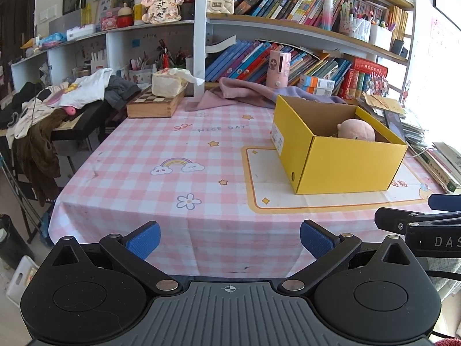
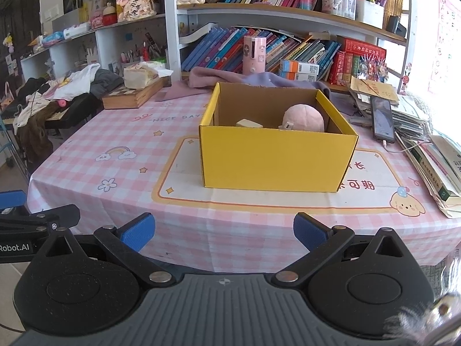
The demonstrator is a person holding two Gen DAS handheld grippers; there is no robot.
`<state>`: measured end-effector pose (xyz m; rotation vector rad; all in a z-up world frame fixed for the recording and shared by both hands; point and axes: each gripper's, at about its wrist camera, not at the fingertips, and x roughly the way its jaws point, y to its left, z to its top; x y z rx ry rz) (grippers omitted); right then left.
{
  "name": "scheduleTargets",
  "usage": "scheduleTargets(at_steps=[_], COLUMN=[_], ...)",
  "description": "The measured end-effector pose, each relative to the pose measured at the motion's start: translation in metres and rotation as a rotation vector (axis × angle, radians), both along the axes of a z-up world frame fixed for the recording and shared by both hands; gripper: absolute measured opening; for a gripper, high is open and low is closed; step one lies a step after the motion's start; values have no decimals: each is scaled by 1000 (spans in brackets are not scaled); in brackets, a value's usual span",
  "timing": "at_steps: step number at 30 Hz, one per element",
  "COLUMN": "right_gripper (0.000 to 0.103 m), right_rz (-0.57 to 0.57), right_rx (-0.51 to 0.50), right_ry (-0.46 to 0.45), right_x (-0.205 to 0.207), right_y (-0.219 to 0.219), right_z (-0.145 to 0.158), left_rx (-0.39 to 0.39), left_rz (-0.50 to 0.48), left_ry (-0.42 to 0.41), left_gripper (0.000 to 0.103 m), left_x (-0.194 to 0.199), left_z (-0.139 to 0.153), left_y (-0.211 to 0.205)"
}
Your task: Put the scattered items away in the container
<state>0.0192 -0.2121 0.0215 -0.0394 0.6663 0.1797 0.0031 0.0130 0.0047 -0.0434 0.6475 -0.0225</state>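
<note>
Two pairs of tongs hang at the near edge of the tabletop, both with their blue pads spread wide and nothing between them: the left tongs [image 1: 230,238] face the bare gingham to the left of the box, and the right tongs [image 2: 224,232] point almost straight at it. Judging by how things lie, the tidying looks close to finished, since no loose item shows on the open cloth within reach. The yellow cardboard box [image 2: 273,158] sits on a cream placemat [image 2: 184,184] with an orange border, and inside it rest a pink plush toy [image 2: 305,118] and a small cream-coloured block [image 2: 249,123] whose nature I cannot make out. The sensible thing now is to scan the edges for anything missed before moving in; if something turns up, lift it clear over the box's tall front wall and let go low inside, so the light box is not shoved off the mat. Beyond the box the pink checked tablecloth [image 1: 173,150] is printed with rainbows, stars and flowers. A mauve cloth [image 2: 230,79] is heaped at the back, a wooden chess box [image 2: 132,95] stands at the left, and a phone [image 2: 382,119] lies on stacked papers at the right. Crowded bookshelves [image 2: 288,14] fill the wall behind.
</note>
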Motion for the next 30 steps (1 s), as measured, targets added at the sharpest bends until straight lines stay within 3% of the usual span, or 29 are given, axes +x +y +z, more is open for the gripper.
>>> scheduleTargets(at_steps=[30], right_gripper=[103], right_rz=[-1], right_rx=[-8], right_ry=[-1], right_x=[-2], right_y=[-1], right_z=[0], left_rx=[-8], left_rz=[-16], left_ry=[-8], left_gripper=[103], left_x=[-2], left_z=[-1], left_y=[3])
